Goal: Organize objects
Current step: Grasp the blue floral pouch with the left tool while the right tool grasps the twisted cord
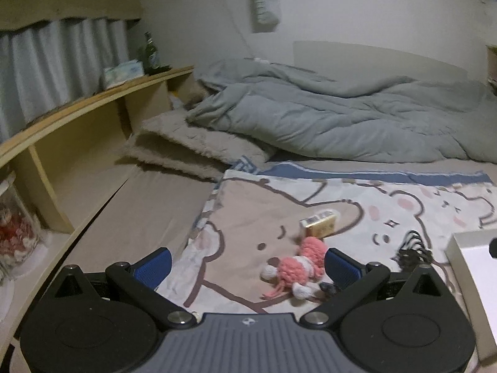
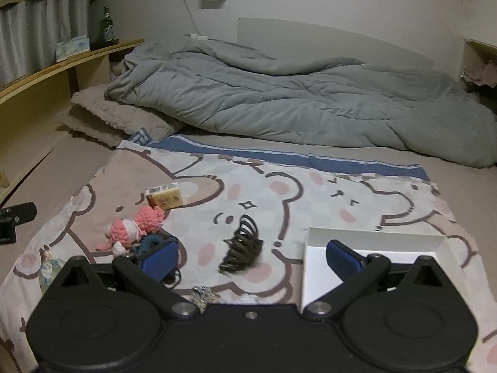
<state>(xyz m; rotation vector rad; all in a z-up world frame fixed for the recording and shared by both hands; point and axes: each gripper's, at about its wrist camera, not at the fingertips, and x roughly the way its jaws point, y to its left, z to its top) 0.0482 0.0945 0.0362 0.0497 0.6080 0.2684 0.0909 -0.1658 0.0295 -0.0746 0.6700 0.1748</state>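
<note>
A pink crocheted toy (image 1: 296, 269) (image 2: 135, 228) lies on the bear-print cloth (image 1: 248, 214) (image 2: 310, 199). A small yellow box (image 1: 320, 225) (image 2: 164, 197) lies just beyond it. A black hair claw clip (image 2: 243, 245) (image 1: 413, 248) lies to their right. A white open box (image 2: 388, 248) (image 1: 472, 279) stands at the right. My left gripper (image 1: 247, 264) is open, low over the cloth, with the toy between its fingers near the right one. My right gripper (image 2: 250, 258) is open and empty, the clip between its fingers.
A grey duvet (image 2: 295, 102) and a folded beige blanket (image 1: 186, 146) lie at the back of the bed. A wooden shelf (image 1: 77, 115) on the left holds a tissue box (image 1: 124, 73), a green bottle (image 1: 151, 52) and a glass jar (image 1: 15, 236). Small items (image 2: 202, 295) (image 2: 48, 269) lie near the cloth's front.
</note>
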